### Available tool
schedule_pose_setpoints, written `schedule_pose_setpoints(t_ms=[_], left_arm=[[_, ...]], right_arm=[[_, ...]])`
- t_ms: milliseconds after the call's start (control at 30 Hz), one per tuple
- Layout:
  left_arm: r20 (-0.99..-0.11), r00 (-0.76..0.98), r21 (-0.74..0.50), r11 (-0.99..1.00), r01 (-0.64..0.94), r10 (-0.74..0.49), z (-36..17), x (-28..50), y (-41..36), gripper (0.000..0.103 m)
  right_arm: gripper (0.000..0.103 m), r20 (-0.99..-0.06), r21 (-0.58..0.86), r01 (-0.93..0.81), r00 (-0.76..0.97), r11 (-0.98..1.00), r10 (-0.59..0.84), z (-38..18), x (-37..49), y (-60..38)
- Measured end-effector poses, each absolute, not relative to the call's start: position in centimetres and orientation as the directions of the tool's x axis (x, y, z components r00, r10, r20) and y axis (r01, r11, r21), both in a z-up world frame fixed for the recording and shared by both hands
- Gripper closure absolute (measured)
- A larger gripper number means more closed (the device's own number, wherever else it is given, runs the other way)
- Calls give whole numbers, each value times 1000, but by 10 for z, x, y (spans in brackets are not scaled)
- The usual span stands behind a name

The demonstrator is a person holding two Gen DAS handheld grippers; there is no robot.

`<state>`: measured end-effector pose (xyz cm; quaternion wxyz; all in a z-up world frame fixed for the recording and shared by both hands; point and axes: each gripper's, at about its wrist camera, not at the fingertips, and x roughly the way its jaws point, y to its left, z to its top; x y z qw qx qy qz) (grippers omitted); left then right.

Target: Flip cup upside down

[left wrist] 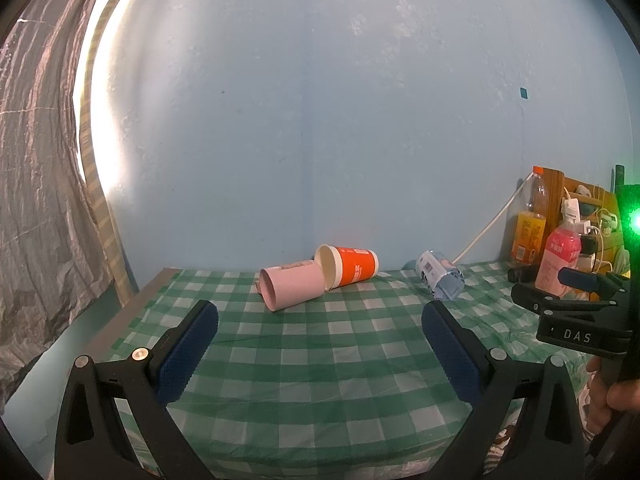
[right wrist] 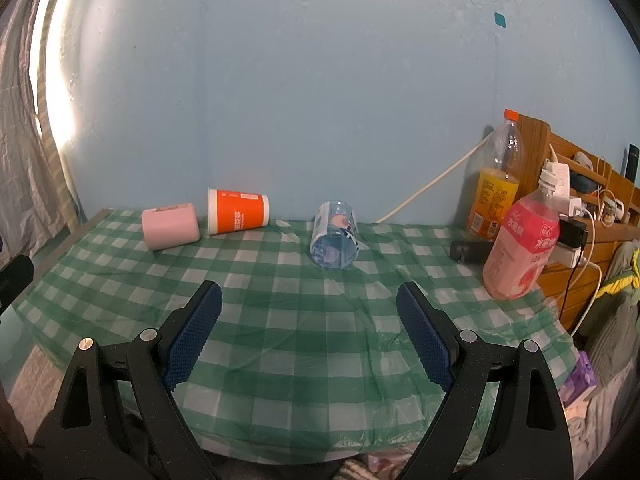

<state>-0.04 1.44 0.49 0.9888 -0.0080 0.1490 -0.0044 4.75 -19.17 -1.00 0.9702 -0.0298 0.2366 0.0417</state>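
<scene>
Three cups lie on their sides at the back of the green checked tablecloth (left wrist: pixel 312 344). A pink cup (left wrist: pixel 292 285) (right wrist: pixel 170 225) lies leftmost, touching an orange and white cup (left wrist: pixel 347 265) (right wrist: pixel 238 211). A clear blue printed cup (left wrist: pixel 440 275) (right wrist: pixel 334 234) lies further right, apart from them. My left gripper (left wrist: pixel 320 312) is open and empty, well in front of the pink and orange cups. My right gripper (right wrist: pixel 309 292) is open and empty, in front of the blue cup. It also shows at the right edge of the left wrist view (left wrist: pixel 576 280).
A pink drink bottle (right wrist: pixel 520 244) and an orange drink bottle (right wrist: pixel 494 184) stand at the right, by a wooden shelf (right wrist: pixel 576 184) with chargers and cables. A black object (right wrist: pixel 468 251) lies beside them. A white cable (right wrist: pixel 432 184) runs down the blue wall. A curtain (left wrist: pixel 36 200) hangs left.
</scene>
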Motion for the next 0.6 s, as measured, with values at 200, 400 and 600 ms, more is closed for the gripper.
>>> schedule_pose_setpoints(t_ms=[200, 400, 600], left_arm=[[-300, 954, -15, 1000, 6, -10, 4, 0, 15, 0], [-300, 954, -14, 1000, 4, -8, 1, 1, 13, 0], [-304, 953, -14, 1000, 4, -8, 1, 2, 14, 0]], right_arm=[[15, -463, -38, -94, 884, 995, 66, -10, 48, -192], [15, -463, -34, -92, 884, 995, 66, -11, 48, -193], [15, -463, -35, -95, 884, 995, 67, -11, 49, -194]])
